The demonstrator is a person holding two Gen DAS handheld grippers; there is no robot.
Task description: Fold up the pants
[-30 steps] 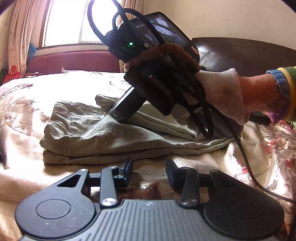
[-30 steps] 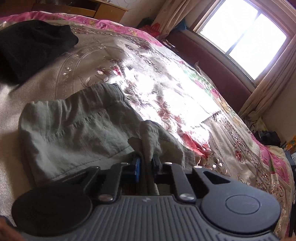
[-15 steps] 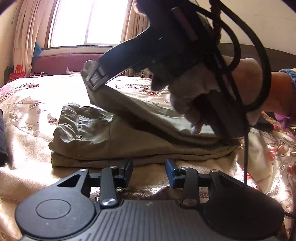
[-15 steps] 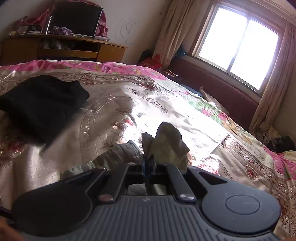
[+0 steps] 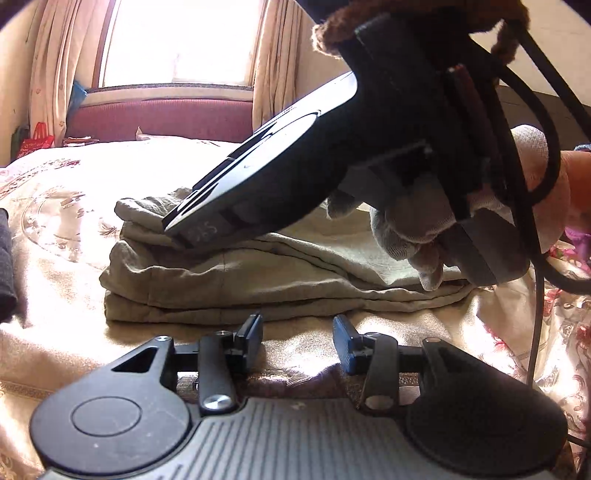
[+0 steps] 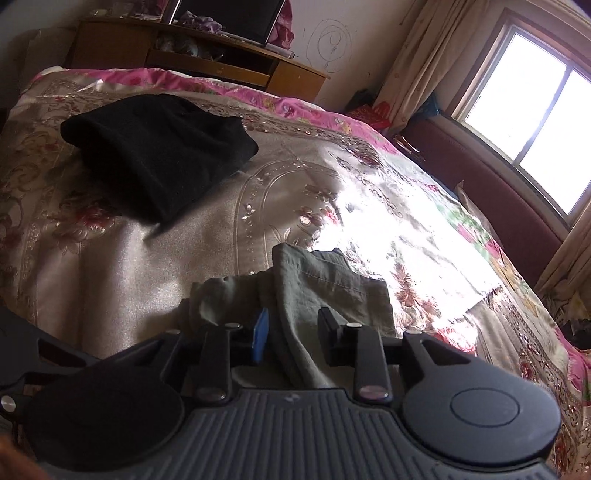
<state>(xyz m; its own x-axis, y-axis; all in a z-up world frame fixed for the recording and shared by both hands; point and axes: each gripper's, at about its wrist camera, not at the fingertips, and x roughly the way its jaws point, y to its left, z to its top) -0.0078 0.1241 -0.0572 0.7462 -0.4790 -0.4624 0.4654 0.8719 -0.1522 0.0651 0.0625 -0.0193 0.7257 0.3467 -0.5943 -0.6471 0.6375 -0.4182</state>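
The folded olive pants (image 5: pixel 258 273) lie on the bed (image 5: pixel 66 332), their near edge just ahead of the left hand-held gripper (image 5: pixel 297 338), whose jaws are opening with nothing between them. The right hand-held gripper (image 6: pixel 291 332) is opening too, a pants fold lying loose between its pads. Bare bedspread stretches beyond, up to a black garment (image 6: pixel 159 155).

A home bedroom: a bed under a shiny flowered bedspread (image 6: pixel 207 236), a curtained window (image 6: pixel 532 122), a wooden cabinet (image 6: pixel 207 55) with a television (image 6: pixel 229 14), and clothes lying about.
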